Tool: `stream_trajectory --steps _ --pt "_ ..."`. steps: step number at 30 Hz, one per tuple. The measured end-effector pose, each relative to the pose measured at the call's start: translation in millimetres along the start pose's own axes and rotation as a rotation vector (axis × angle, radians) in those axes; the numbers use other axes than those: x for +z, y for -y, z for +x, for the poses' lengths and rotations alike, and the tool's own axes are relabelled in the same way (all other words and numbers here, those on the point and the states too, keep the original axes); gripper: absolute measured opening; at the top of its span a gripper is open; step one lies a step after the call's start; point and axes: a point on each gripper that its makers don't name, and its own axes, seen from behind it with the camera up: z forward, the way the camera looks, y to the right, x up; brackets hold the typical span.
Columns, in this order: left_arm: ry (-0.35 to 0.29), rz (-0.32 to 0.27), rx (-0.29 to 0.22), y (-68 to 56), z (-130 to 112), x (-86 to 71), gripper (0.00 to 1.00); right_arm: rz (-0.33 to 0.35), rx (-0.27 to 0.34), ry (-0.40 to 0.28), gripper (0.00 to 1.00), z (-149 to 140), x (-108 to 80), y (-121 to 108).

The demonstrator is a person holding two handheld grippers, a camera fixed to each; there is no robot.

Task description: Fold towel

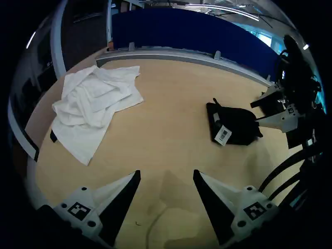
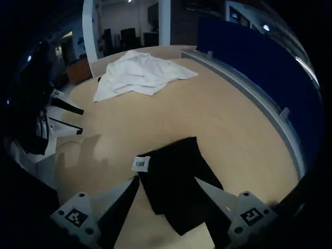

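Observation:
A crumpled white towel [image 1: 93,106] lies at the far left of the wooden table [image 1: 174,133]. A folded black cloth [image 1: 234,124] with a white tag sits to the right. My left gripper [image 1: 166,178] hovers open over bare wood, with nothing between its fingers. In the right gripper view, my right gripper [image 2: 166,184] stands open directly over the black cloth [image 2: 178,186], its fingers on either side of it. The white towel [image 2: 139,74] lies farther off there. The right gripper [image 1: 259,112] also appears beside the black cloth in the left gripper view.
A blue partition [image 1: 191,33] with a grey rail runs along the table's far edge. A person in dark clothing [image 1: 299,83] stands at the right. The left gripper [image 2: 66,116] and its holder show at the left of the right gripper view.

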Motion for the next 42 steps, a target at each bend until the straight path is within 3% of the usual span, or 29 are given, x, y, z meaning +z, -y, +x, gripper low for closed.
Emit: stream_trajectory --steps 14,20,27,30,37,42 --pt "0.003 -0.005 0.012 -4.4 4 4.0 0.94 -0.089 0.147 0.076 0.93 -89 -26.1 -20" --pt "0.005 -0.010 0.019 -8.2 6 5.5 0.94 -0.115 0.167 0.115 0.91 -119 -23.2 -22" --pt "0.005 -0.012 0.022 -10.1 6 5.7 0.94 -0.125 0.177 0.126 0.83 -129 -16.0 -24" --pt "0.005 -0.012 0.019 -10.1 6 5.2 0.94 -0.120 0.189 0.126 0.77 -130 -13.9 -25" --pt "0.006 -0.013 0.016 -10.5 6 6.0 0.94 -0.122 0.219 0.132 0.44 -133 -9.9 -29" --pt "0.007 -0.012 0.020 -10.3 5 6.4 0.94 -0.118 0.229 0.131 0.27 -132 -9.4 -29"
